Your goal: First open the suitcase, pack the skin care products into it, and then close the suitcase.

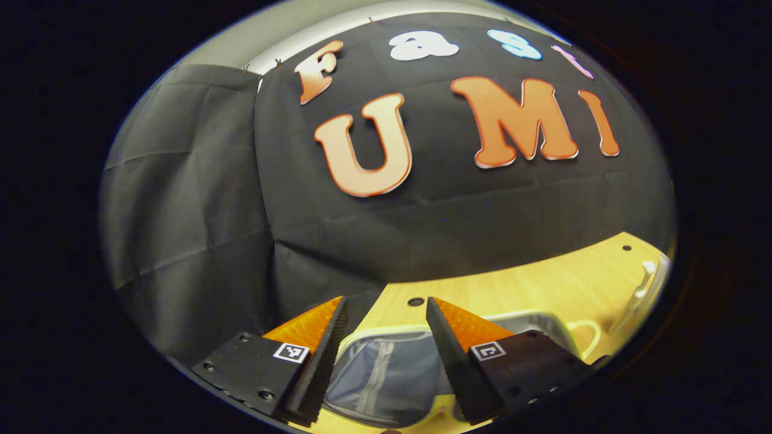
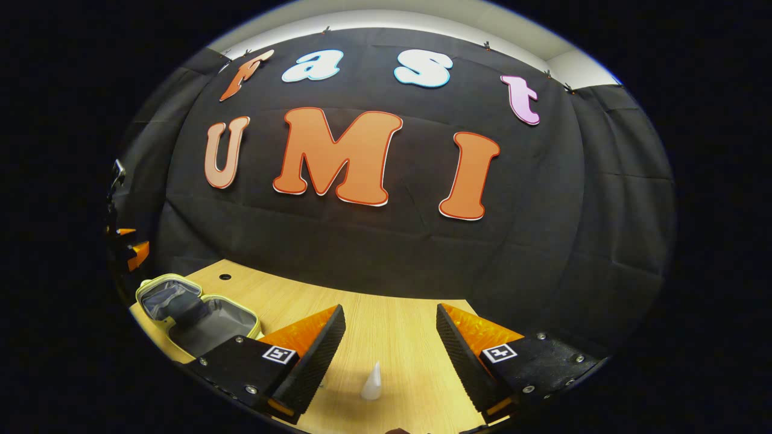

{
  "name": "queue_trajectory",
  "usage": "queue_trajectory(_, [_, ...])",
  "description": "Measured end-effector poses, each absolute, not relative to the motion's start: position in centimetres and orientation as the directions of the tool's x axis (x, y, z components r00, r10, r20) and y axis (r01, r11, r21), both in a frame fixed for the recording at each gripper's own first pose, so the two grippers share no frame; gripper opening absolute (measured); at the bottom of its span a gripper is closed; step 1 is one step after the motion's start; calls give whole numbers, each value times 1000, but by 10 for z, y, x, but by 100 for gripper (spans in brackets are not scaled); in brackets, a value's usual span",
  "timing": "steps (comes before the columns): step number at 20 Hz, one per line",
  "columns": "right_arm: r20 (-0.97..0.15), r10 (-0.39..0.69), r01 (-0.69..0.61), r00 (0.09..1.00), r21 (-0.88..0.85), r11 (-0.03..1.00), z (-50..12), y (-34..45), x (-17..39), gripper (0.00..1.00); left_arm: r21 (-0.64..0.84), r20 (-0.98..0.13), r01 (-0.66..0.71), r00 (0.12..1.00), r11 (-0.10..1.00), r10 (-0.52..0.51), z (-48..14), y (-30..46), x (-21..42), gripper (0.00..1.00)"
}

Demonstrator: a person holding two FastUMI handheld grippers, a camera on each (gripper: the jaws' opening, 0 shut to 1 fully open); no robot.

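The small open suitcase with pale yellow rim and grey lining (image 1: 386, 374) is half hidden in the left gripper view — the left tool's fingers (image 1: 319, 355) cover its sides. In the right gripper view, a white cone-shaped item (image 2: 372, 383) on the wooden worktop (image 2: 398, 325) is too small to identify — the picture's edge crops the other tool (image 2: 129, 250).

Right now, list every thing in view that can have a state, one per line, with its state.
suitcase: open, lying flat on the table, both halves showing their lining.
white skin care tube: upright on the table, outside the suitcase, in front of the right tongs.
left tongs: open, holding nothing, above the open suitcase.
right tongs: open, holding nothing.
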State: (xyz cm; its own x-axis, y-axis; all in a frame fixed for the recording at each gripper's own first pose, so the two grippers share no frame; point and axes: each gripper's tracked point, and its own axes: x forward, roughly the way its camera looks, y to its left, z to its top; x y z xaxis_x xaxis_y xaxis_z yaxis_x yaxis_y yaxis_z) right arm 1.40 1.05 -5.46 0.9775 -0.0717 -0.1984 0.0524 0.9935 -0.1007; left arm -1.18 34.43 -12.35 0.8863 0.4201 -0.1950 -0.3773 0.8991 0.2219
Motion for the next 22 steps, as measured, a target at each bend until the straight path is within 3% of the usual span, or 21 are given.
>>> queue_trajectory(4, [-177, -54, 42, 983, -67, 997, -57, -13, 1, 96, 222, -118, -318, 930, 922, 349, -81, 269, 7, 88])
queue_trajectory(5, [-174, -47, 38, 984, -58, 998, -59, -19, -2, 96, 220, -102, -304, 938, 927, 332, -71, 251, 8, 95])
queue_trajectory(6, [-170, -41, 33, 985, -50, 998, -59, -24, -5, 96, 218, -85, -285, 947, 933, 309, -60, 230, 10, 91])
queue_trajectory(8, [-156, -30, 25, 987, -35, 999, -59, -34, -11, 96, 209, -57, -256, 960, 944, 273, -48, 198, 10, 99])
queue_trajectory(11, [-160, -6, 5, 987, -6, 1000, -69, -43, -19, 96, 168, -42, -217, 973, 962, 227, -41, 154, 11, 100])
queue_trajectory(16, [-201, 41, -42, 979, -2, 999, -99, -44, -29, 96, 118, -85, -159, 982, 980, 170, -68, 97, 12, 100])
queue_trajectory(22, [-255, 91, -95, 963, -4, 995, -144, -35, -23, 96, 83, -189, -59, 979, 995, 74, -144, 35, 16, 99])
